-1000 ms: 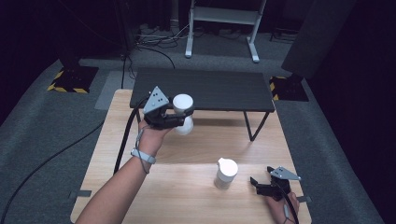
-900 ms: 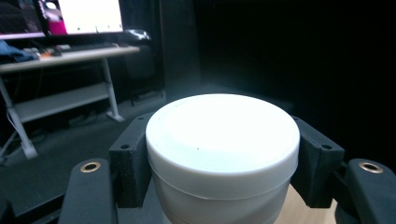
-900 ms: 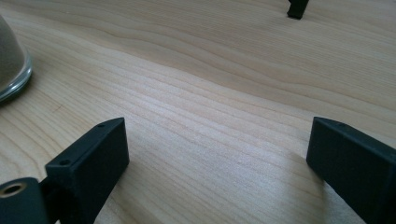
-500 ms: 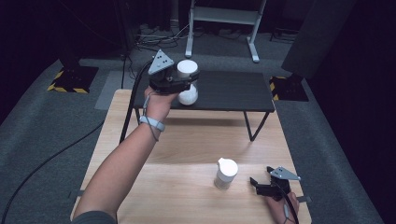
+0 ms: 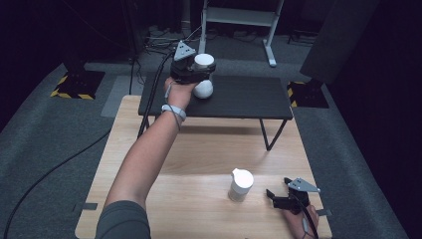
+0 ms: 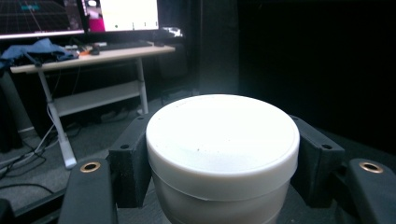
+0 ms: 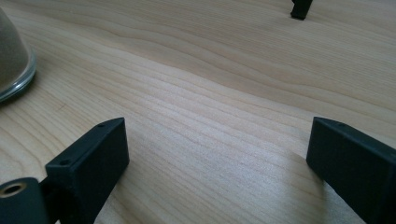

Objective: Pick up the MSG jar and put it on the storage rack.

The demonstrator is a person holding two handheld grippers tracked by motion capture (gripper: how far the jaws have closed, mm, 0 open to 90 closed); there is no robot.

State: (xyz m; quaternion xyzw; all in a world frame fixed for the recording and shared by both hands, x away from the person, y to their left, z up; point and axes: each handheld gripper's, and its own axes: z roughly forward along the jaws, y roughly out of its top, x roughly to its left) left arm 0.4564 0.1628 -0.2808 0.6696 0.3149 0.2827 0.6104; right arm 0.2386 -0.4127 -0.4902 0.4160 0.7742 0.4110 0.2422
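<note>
The left tongs (image 5: 199, 74), clamped on the white jar (image 5: 203, 88), hung at upper centre above the black worktop (image 5: 249, 97), while the right tongs (image 5: 278, 198) gaped empty at lower right.

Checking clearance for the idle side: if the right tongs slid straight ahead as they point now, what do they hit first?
Probably nothing soon: the right tongs stand open over bare wooden table. The jar sits off to the side of that line. Farther on, a leg of the black side table may lie close; depth unclear.

Two black handheld grippers are being shown.
The left gripper (image 5: 191, 69) and right gripper (image 5: 288, 196) are each being topped by a grey three-cornered plate and trailed by a black cable; brass-ringed screw holes, a grey sleeve and a pale wristband are being displayed.
</note>
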